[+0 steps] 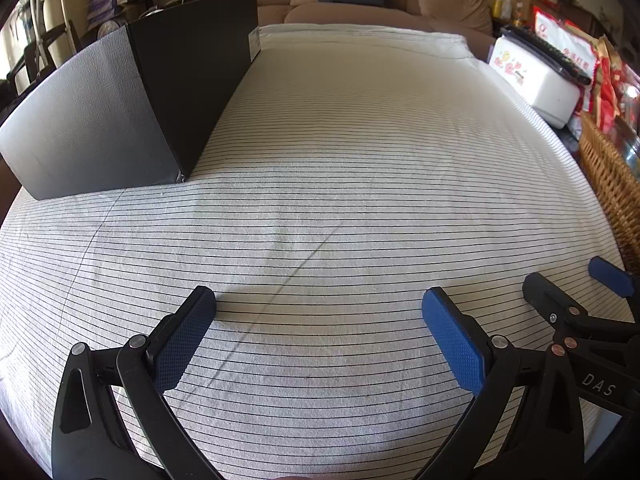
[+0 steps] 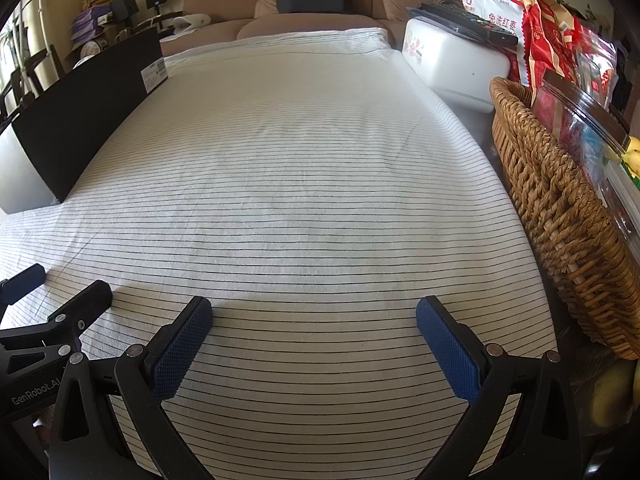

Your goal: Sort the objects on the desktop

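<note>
A striped white cloth [image 1: 340, 160] covers the table, also in the right wrist view [image 2: 300, 160]. A black box [image 1: 132, 96] stands on its left side, seen too in the right wrist view [image 2: 80, 120]. My left gripper [image 1: 320, 336] is open and empty, low over the near part of the cloth. My right gripper [image 2: 314, 344] is open and empty beside it; its fingers [image 1: 612, 276] show at the right edge of the left wrist view. The left gripper's fingers [image 2: 24, 280] show at the left of the right wrist view. No loose small objects show on the cloth.
A wicker basket [image 2: 560, 208] with packets and bananas stands along the table's right edge, also in the left view [image 1: 612, 184]. A white container [image 2: 452, 64] with a remote on top sits at the far right. A sofa [image 2: 312, 0] lies beyond the table.
</note>
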{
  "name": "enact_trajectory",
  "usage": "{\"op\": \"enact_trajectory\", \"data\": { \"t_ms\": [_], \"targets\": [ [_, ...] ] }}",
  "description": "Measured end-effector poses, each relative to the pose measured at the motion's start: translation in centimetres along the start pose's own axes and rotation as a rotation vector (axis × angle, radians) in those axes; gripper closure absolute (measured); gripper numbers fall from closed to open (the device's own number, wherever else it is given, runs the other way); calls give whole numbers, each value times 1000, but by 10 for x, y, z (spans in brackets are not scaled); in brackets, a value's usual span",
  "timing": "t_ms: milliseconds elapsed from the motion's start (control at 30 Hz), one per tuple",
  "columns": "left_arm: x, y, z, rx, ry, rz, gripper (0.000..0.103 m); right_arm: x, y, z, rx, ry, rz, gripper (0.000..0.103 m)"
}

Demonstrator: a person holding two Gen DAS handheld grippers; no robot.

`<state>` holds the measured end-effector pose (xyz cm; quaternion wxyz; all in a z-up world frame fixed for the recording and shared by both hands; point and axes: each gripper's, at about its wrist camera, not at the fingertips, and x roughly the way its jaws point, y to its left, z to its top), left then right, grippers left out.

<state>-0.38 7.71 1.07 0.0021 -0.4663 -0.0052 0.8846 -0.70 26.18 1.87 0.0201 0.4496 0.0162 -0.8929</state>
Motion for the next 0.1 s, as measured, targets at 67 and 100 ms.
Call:
{"op": "enact_trajectory", "data": {
  "t_ms": [67, 100],
  "targets": [
    [0, 0, 0, 0, 0, 0, 0, 0, 0, 0, 0, 0, 0, 0],
    [0, 0, 0, -1, 0, -1, 0, 0, 0, 0, 0, 0, 0, 0]
  ]
}}
